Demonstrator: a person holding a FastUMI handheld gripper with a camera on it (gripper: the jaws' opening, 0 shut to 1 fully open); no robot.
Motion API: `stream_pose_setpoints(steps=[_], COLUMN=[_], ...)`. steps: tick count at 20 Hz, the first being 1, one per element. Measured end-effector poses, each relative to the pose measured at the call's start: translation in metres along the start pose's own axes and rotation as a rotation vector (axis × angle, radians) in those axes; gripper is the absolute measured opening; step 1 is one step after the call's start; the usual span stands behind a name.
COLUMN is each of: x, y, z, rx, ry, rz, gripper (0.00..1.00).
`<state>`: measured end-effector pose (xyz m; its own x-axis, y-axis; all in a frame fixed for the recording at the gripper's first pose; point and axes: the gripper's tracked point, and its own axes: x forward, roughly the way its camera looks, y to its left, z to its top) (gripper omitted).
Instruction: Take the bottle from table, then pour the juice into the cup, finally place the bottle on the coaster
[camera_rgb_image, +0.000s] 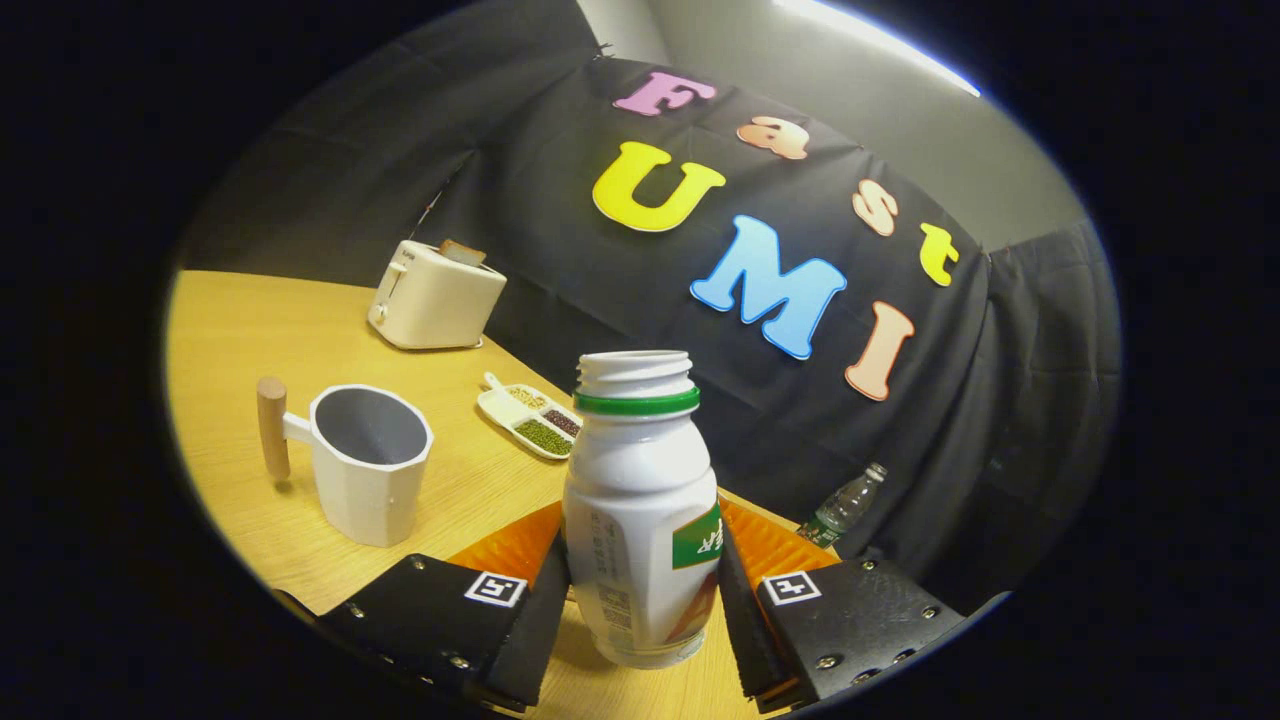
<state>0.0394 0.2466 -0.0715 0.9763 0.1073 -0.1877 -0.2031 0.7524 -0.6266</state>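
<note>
Clutter first: beyond my fingers and to their left I see a white cup (368, 462) with a wooden handle, further off a divided dish of beans (530, 421) and a toaster (435, 295), and beyond the right finger a clear plastic bottle (842, 508) by the cloth wall — none of it blocks the way. The white bottle (640, 520), uncapped, stands upright on the table (240, 340) between the fingers of my gripper (642, 590) — both press its sides, pinching it.
</note>
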Motion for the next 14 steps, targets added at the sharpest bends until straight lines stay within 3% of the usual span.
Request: stream_pose_setpoints(steps=[6,14], x=[0.007,0.01], y=[0.017,0.025], z=[0.001,0.002], rx=[-0.201,-0.351], ry=[0.026,0.033], rz=[0.032,0.05], gripper=[0.71,0.71])
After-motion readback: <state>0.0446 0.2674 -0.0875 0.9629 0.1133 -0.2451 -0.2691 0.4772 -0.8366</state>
